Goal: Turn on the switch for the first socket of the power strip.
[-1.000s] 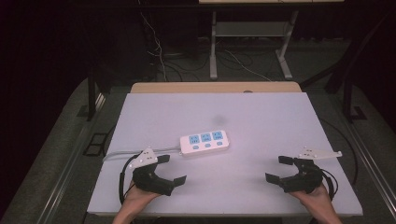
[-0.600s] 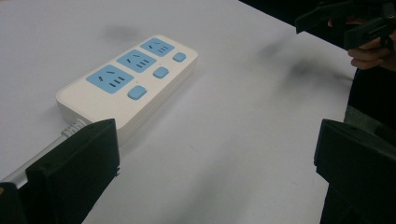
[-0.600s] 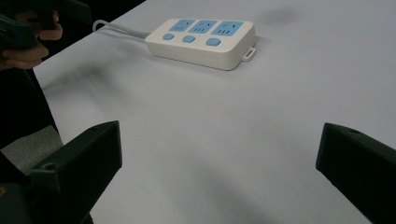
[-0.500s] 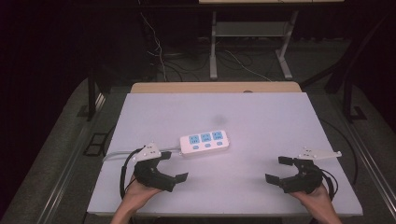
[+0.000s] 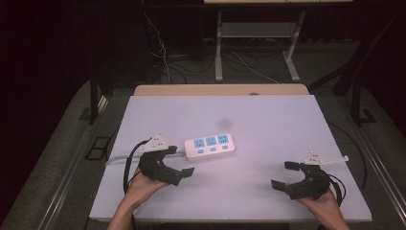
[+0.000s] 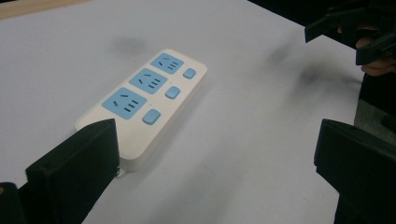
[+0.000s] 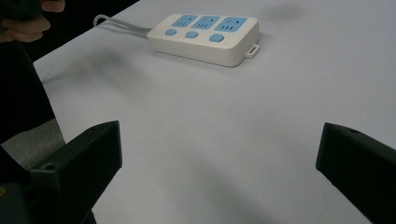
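The place looks like a lab or test room set up for recording. A plain white bench (image 5: 268, 120) stands on grey carpet, with dark surroundings beyond its far edge. Loose cables (image 5: 163, 57) trail over the floor behind it, beside the metal legs of another table (image 5: 219, 48). Rails (image 5: 67, 172), possibly a frame's base, run along the bench's left edge.

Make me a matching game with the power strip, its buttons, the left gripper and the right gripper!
Things:
1. power strip
2. buttons
3. left gripper
4. right gripper

Descriptions:
A. blue, three in a row
B. open, far from the strip
C. white, lying flat on the table
D. open, close beside the strip

Pairs: 1-C, 2-A, 3-D, 4-B
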`<act>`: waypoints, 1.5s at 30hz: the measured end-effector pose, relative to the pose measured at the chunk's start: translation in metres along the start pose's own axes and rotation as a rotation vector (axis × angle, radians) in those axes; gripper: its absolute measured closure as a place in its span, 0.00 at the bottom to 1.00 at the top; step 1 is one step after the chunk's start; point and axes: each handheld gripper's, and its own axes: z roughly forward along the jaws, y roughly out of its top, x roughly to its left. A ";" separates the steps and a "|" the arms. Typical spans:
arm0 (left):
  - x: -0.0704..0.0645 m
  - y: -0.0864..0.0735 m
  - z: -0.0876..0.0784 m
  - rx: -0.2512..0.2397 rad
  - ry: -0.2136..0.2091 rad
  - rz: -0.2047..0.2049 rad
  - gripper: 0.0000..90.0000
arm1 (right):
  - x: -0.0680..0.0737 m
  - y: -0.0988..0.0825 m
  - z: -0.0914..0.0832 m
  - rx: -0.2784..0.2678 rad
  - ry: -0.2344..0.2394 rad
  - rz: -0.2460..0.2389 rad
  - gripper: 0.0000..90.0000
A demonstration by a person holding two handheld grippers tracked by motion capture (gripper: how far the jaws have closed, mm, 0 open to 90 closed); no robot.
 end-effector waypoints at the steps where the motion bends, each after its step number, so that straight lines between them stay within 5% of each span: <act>1: 0.002 0.003 0.001 0.006 0.003 0.004 0.00 | 0.000 0.000 0.000 0.002 0.000 -0.001 0.00; 19: 0.017 0.030 0.015 0.055 0.023 0.028 0.00 | 0.000 0.000 0.001 0.008 0.001 -0.005 0.00; 45: 0.037 0.061 0.037 0.217 0.041 0.105 0.00 | 0.001 0.000 0.003 0.020 0.001 -0.020 0.00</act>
